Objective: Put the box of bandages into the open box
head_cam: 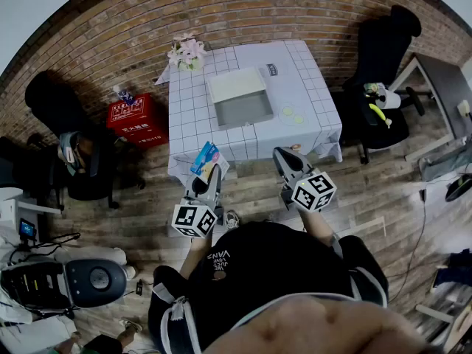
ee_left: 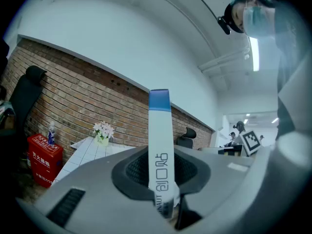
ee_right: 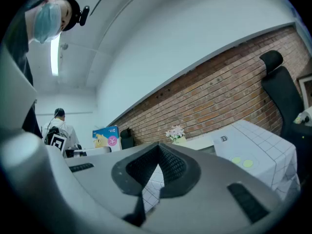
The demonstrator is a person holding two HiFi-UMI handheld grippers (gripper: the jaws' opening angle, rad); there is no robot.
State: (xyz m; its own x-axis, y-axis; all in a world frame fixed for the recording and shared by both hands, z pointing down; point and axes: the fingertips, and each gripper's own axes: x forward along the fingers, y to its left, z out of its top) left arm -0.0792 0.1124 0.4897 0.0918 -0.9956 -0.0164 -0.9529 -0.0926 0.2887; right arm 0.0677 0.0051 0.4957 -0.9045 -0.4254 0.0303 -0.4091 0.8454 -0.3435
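The box of bandages [head_cam: 205,157], blue with a colourful front, is held up in front of the table's near edge, with my left gripper [head_cam: 209,172] shut on it. In the left gripper view the box [ee_left: 159,130] stands upright, edge-on, white with a blue top, clamped between the pads. The open box [head_cam: 241,108], grey inside with its white lid folded back, lies in the middle of the checked table [head_cam: 193,124]. My right gripper [head_cam: 285,158] hovers at the table's near right edge. Its jaws [ee_right: 157,148] meet at the tips with nothing between them.
A vase of flowers [head_cam: 187,54] stands at the table's far left corner and two yellow-green discs [head_cam: 292,114] lie right of the open box. A red case [head_cam: 135,116] sits on the floor at the left. Black office chairs [head_cam: 376,57] flank the table.
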